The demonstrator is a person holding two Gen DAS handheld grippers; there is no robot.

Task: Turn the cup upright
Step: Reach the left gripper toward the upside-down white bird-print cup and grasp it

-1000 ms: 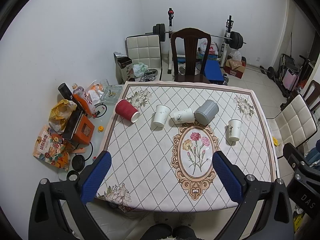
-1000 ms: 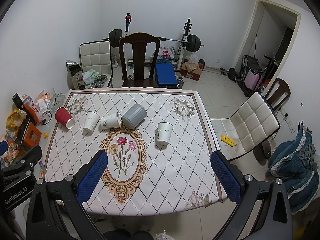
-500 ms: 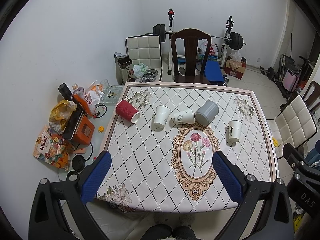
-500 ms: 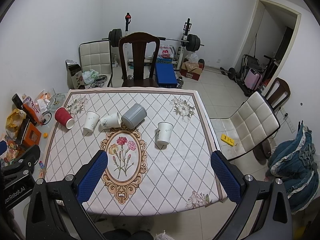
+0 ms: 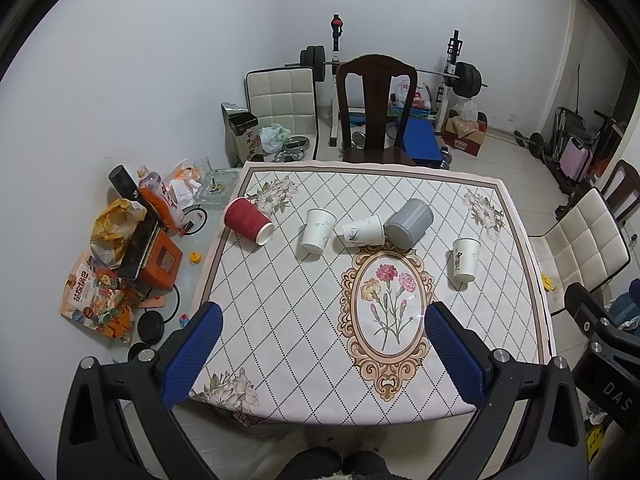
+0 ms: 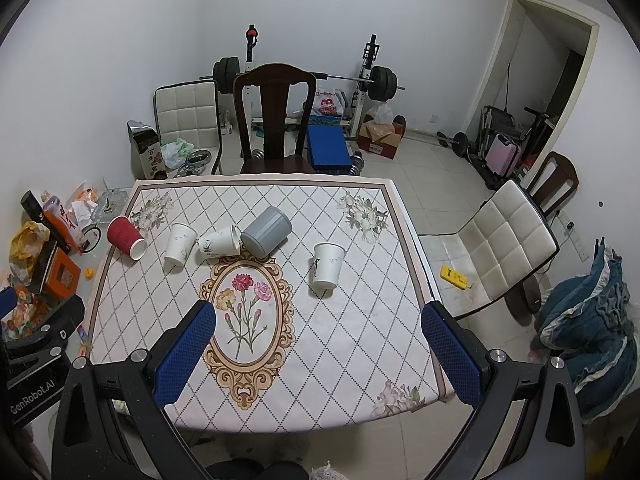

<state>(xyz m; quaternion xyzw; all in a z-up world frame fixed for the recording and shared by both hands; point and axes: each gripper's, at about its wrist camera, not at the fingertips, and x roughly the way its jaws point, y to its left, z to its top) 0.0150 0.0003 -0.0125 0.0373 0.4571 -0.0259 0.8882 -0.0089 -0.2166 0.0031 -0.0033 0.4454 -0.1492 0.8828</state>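
Several cups sit in a row across the far half of the table. A red cup [image 5: 248, 221] [image 6: 125, 237] lies on its side at the left. A white cup [image 5: 317, 230] [image 6: 181, 242] stands beside it. Another white cup [image 5: 363, 231] [image 6: 219, 242] lies on its side against a tipped grey cup [image 5: 409, 223] [image 6: 266, 231]. A third white cup [image 5: 465, 259] [image 6: 327, 266] stands apart at the right. My left gripper [image 5: 320, 354] and right gripper [image 6: 316, 354] are both open and empty, high above the table's near edge.
The table wears a diamond-pattern cloth [image 5: 280, 300] with a flower oval. A dark wooden chair [image 5: 374, 116] stands at the far side, a white padded chair [image 6: 500, 240] at the right. Bags, boxes and bottles [image 5: 132, 248] clutter the floor at the left.
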